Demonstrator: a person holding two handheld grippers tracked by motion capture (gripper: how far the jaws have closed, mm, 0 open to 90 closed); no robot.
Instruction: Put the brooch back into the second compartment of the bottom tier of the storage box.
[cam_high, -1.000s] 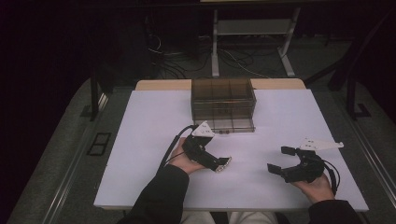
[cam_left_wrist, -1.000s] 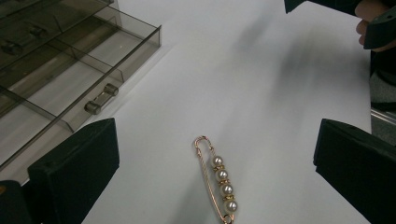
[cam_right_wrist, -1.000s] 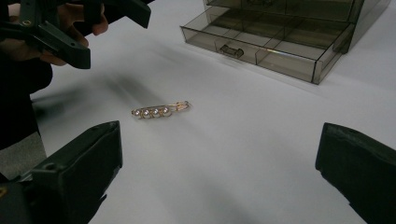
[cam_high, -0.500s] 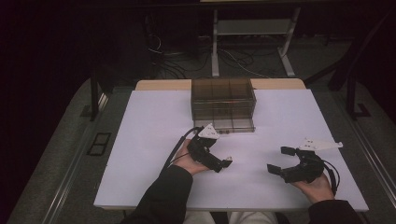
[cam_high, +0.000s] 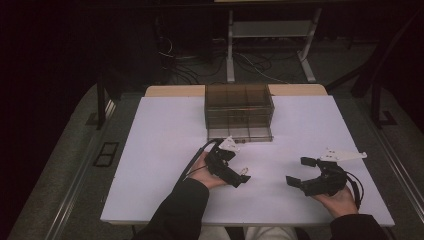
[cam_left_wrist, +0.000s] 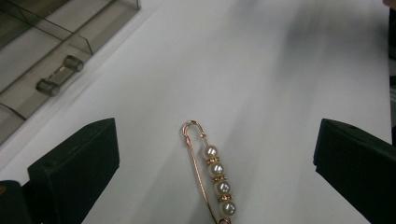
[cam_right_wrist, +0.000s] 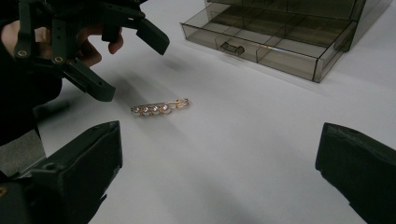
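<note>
**Pearl pin lies loose between spread left jaws**

Gold safety-pin brooch with four white pearls (cam_left_wrist: 208, 173) lies flat on white table (cam_high: 160, 150), in front of smoky transparent plastic drawer box (cam_high: 239, 111). Left gripper (cam_left_wrist: 210, 158) hangs over it, jaws wide apart, pin midway between, touching neither. Right gripper (cam_high: 301, 172) rests well right of the box, jaws also spread, holding nothing. Left gripper view shows the pearls clearly; high view gives just a pale speck. Right gripper view shows the pin under the left gripper.

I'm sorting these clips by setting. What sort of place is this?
Probably a lab or recording workspace, not a home: a white-topped table in a dark room, loose cables on the floor, and a metal stand behind. A smoky plastic drawer box sits on it.
</note>
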